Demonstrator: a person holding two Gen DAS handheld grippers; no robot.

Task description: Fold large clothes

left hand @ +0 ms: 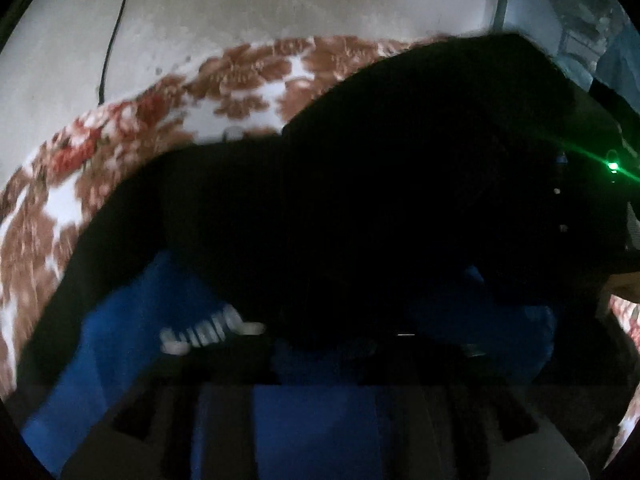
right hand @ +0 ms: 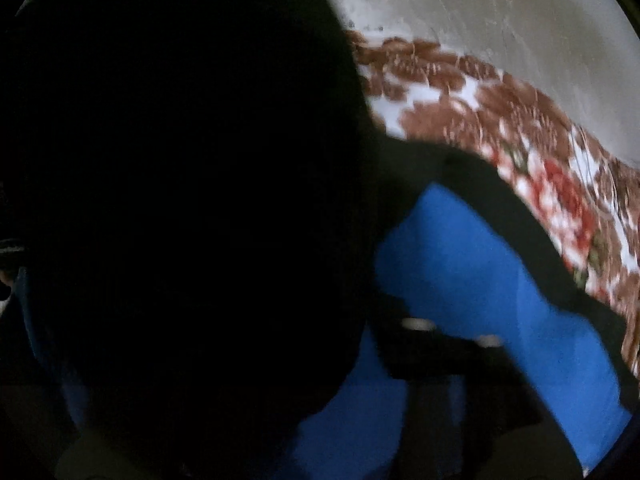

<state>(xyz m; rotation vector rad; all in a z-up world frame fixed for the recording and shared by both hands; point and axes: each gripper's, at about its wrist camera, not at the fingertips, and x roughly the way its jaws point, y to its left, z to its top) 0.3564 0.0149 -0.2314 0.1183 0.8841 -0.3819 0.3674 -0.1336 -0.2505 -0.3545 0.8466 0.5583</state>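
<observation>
While the black cloth (left hand: pixel 360 184) hangs close and blurry, blue cloth (right hand: pixel 460 264) shows under it, over a flowery bedsheet (left hand: pixel 132 148). Both tongs are hidden, so I cannot tell their grip.

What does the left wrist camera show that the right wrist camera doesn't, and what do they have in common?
Only the left wrist view shows a green light glowing at the right edge, blurred white lettering on the blue cloth, and a thin dark cable running down the wall.

Only the right wrist view has a black mass of cloth pressed close to the lens, blotting out its whole left half.

Both show the black and blue garment, the floral bedsheet under it and the pale wall behind. Neither shows the gripper fingers clearly.
</observation>
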